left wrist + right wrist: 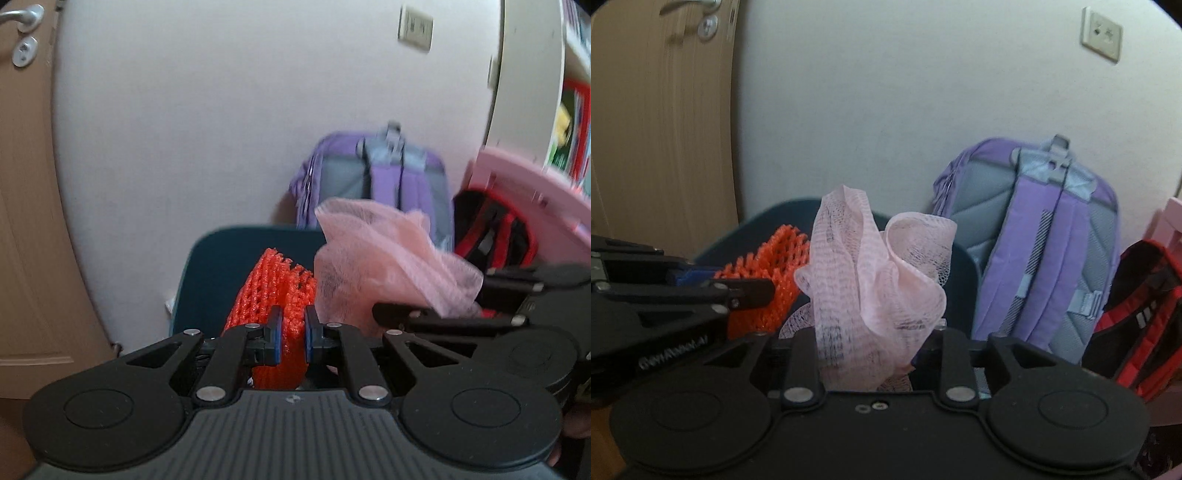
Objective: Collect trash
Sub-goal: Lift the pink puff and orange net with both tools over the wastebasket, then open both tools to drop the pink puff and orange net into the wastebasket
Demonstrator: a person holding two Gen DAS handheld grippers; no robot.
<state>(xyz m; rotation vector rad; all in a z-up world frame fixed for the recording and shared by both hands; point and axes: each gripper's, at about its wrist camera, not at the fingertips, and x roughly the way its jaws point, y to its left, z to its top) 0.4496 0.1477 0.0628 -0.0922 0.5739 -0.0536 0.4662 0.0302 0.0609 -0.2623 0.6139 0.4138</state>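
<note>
My left gripper (293,338) is shut on an orange foam net sleeve (275,291), which stands up between the blue pads. It also shows in the right wrist view (768,273), beside the left gripper (701,277). My right gripper (866,354) is shut on a crumpled pink mesh wrap (871,280); its fingertips are hidden behind the wrap. The pink wrap shows in the left wrist view (384,258) with the right gripper (443,317) at the right. Both pieces are held just in front of a dark teal bin (210,273), also in the right wrist view (783,214).
A purple and grey backpack (1045,243) leans on the white wall behind the bin. A red and black backpack (1137,317) stands to its right. A wooden door (661,122) is at the left. A pink furniture edge (532,184) is at the right.
</note>
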